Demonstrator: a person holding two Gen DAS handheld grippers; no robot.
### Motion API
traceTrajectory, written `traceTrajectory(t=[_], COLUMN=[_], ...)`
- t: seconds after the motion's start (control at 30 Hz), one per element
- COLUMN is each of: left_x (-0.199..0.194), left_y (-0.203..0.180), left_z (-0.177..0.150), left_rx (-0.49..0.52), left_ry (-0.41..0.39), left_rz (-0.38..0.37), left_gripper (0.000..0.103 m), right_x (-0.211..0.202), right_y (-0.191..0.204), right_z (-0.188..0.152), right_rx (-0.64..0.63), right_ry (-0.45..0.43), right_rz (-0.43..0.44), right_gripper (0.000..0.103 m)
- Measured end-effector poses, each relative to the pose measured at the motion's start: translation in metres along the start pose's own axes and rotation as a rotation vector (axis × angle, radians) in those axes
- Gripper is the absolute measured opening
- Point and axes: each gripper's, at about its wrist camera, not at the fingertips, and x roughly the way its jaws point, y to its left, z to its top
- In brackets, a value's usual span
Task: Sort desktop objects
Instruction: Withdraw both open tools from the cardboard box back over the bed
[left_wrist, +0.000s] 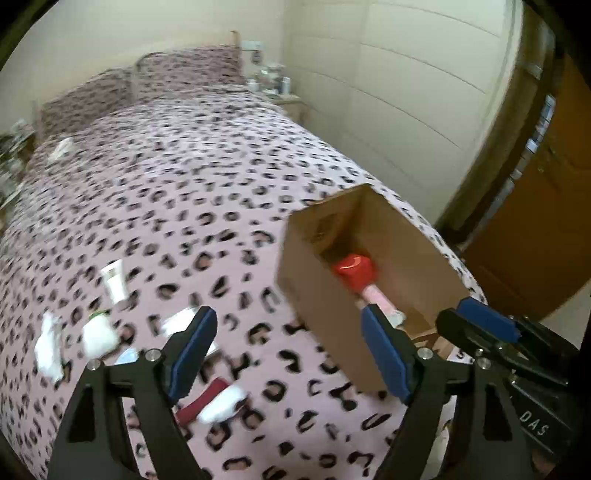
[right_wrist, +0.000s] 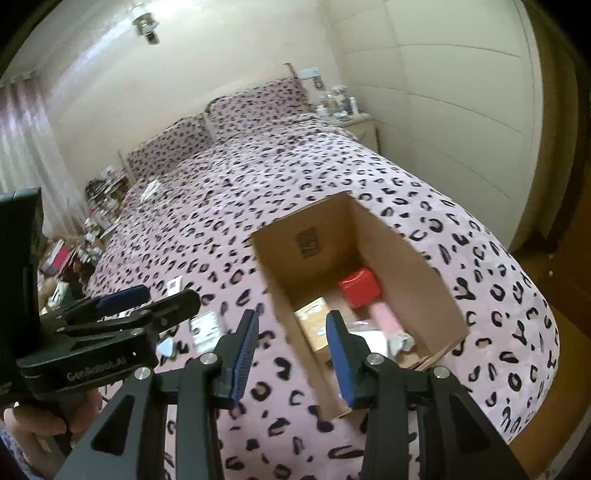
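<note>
The left gripper hovered with its blue-padded fingers spread wide and holding nothing, above a pink leopard-print bedspread strewn with small items. Just beneath and between those fingers lay a dark red and white tube, blurred, with a white bottle and a white packet off to the left finger's outer side and a white tube a little beyond them. The right gripper was held with its fingers moderately apart and empty, poised over the near wall of an open cardboard box that stood on the bedspread; in the left wrist view that gripper appeared at the box's right edge. Inside the box, beyond the right finger, rested a pink bottle with a red cap, lying on its side with the cap pointing away, beside a tan packet on the box floor. Farther off, two pillows in the same print sat at the head of the bed, and a cluttered nightstand stood beside white wardrobe panels.
</note>
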Motion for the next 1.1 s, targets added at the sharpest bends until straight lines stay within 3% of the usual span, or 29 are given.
traceTrajectory(t=[0.13,0.4,0.53,0.83,1.1], left_x=[-0.022,-0.051,-0.056,-0.066,-0.077], left_y=[0.028,0.088,0.113,0.171,0.199], left_z=[-0.023,-0.081,-0.109,-0.174,-0.205], left_rx=[-0.057,-0.175,-0.229,-0.347,-0.388], left_ry=[-0.028,-0.032,-0.012,0.025,0.032], left_rz=[0.067,0.197,0.203,0.295,0.357], left_gripper=[0.092,0.093,0.093,0.093,0.093], right_x=[-0.005,-0.003,0.006,0.032,0.043], right_y=[0.024,0.078,0.102,0.139,0.168], right_z=[-0.010,-0.041,-0.062,-0.109,-0.136], right_rx=[-0.037,-0.129,-0.169,-0.217,-0.229], right_ry=[0.012,0.045,0.081,0.168,0.189], right_rz=[0.038,0.107,0.136,0.172,0.218], right_gripper=[0.039,0.039,0.039,0.039,0.039])
